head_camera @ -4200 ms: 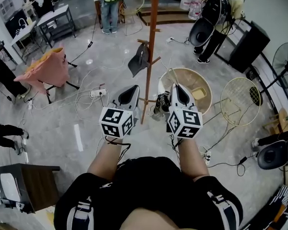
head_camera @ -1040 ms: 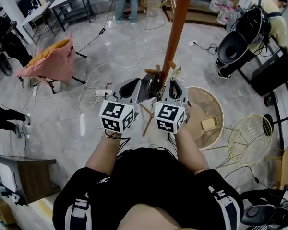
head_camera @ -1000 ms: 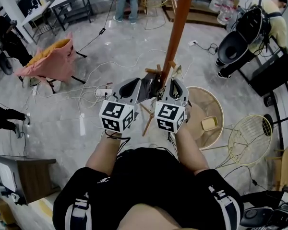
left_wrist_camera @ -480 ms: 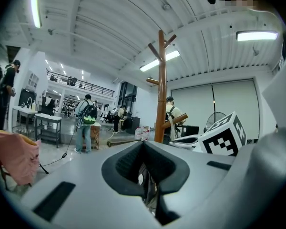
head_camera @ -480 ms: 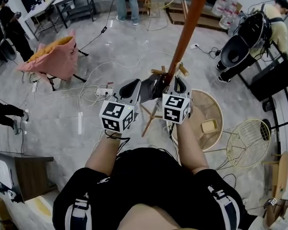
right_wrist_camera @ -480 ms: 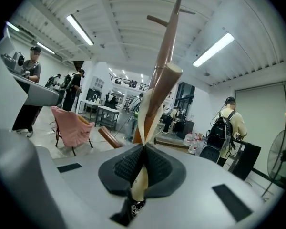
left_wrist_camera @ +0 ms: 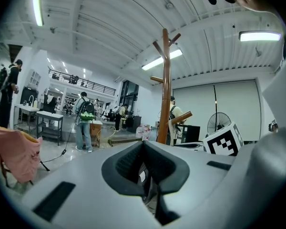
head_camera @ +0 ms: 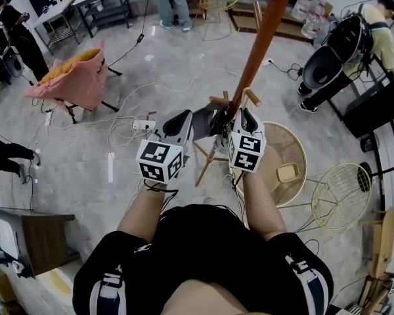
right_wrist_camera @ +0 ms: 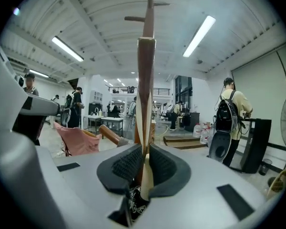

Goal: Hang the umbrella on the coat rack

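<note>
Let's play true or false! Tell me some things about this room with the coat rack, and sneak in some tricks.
1. The coat rack pole is blue. False: it is brown wood.
2. A pink cloth sits at the left of the head view. True.
3. The right gripper is wide open and empty. False: its jaws are shut on a thin stick.
4. A person wears a black backpack. True.

Pole (head_camera: 253, 51) rises just ahead of you, its pegs (head_camera: 251, 97) just beyond both grippers. Left gripper (head_camera: 182, 115) sits left of the pole, right gripper (head_camera: 245, 113) against it, umbrella (head_camera: 207, 119) between them. A stick (right_wrist_camera: 144, 175) stands between the right jaws. Chair (head_camera: 69, 84) far left. Basket (head_camera: 295, 151) on the floor, right of your right arm.
</note>
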